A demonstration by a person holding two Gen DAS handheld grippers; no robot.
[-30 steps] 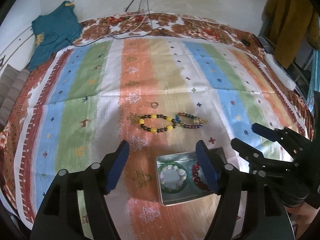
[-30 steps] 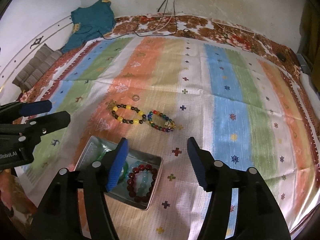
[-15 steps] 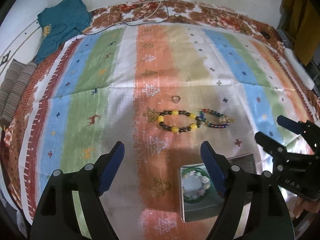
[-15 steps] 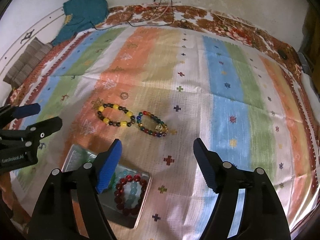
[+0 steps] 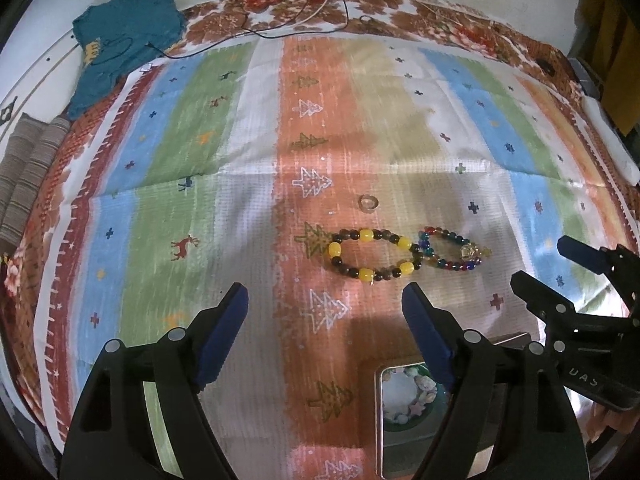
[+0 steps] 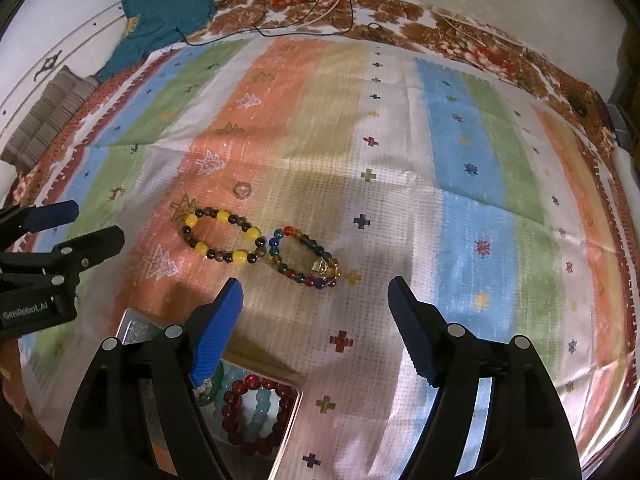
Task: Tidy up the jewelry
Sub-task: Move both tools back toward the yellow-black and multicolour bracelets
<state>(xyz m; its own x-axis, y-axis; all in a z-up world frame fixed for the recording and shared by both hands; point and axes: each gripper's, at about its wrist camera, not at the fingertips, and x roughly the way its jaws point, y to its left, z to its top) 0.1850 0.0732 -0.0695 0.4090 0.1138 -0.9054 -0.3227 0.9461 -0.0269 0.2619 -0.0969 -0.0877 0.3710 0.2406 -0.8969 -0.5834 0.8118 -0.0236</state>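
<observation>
A yellow-and-dark bead bracelet point(image 5: 374, 254) point(image 6: 224, 237) lies on the striped cloth, touching a multicolour bead bracelet point(image 5: 452, 255) point(image 6: 306, 258) to its right. A small ring point(image 5: 368, 203) point(image 6: 242, 190) lies just beyond them. A metal tin point(image 5: 380, 432) point(image 6: 292, 420) near me holds a green bracelet point(image 5: 408, 396), a red bead bracelet point(image 6: 256, 414) and a pale blue one. My left gripper point(image 5: 324, 320) is open and empty, short of the yellow bracelet. My right gripper point(image 6: 314, 308) is open and empty, just short of the multicolour bracelet.
The striped cloth point(image 5: 200, 184) covers a floral bedspread point(image 5: 440, 16). A teal garment point(image 5: 120, 36) and cables point(image 5: 312, 20) lie at the far edge by the wall. Folded grey fabric point(image 5: 24, 184) sits at the left edge.
Both grippers have moved forward toward the two loose bracelets, which now look nearer and larger. The tin has slid toward the bottom of both views. Both stay open.
</observation>
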